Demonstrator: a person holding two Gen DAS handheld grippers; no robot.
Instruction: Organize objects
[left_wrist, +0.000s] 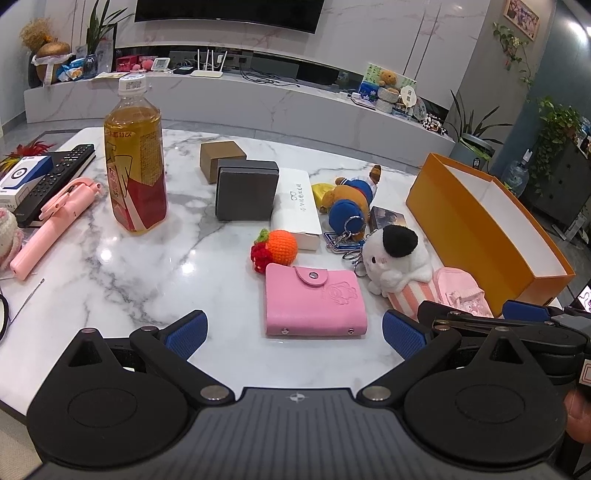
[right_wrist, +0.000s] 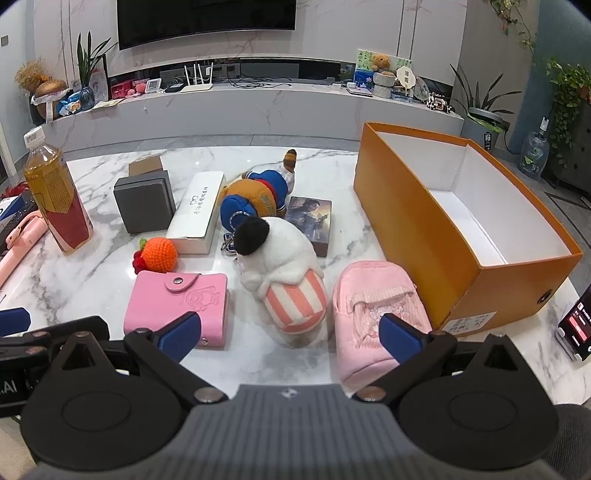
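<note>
Small objects lie on a marble table (left_wrist: 147, 280). A pink snap wallet (left_wrist: 314, 304) (right_wrist: 177, 302) sits nearest me, with a crocheted orange (left_wrist: 281, 246) (right_wrist: 159, 254) behind it. A white plush (right_wrist: 277, 254) (left_wrist: 397, 258) rests on a striped cushion beside a pink mini backpack (right_wrist: 376, 314). Further back lie a bear plush (right_wrist: 255, 199), a white case (right_wrist: 197, 218), a grey box (right_wrist: 144, 203) and a picture box (right_wrist: 312, 218). An open orange box (right_wrist: 461, 221) (left_wrist: 480, 221) stands at the right. My left gripper (left_wrist: 293, 334) hangs open just short of the wallet. My right gripper (right_wrist: 291, 332) hangs open just short of the striped cushion, holding nothing.
A tea bottle (left_wrist: 135, 166), a pink selfie stick (left_wrist: 51, 229), a remote (left_wrist: 55, 177) and a brown box (left_wrist: 221, 158) occupy the table's left and back. A phone (right_wrist: 576, 328) stands at the right edge. Bare marble lies at the front left.
</note>
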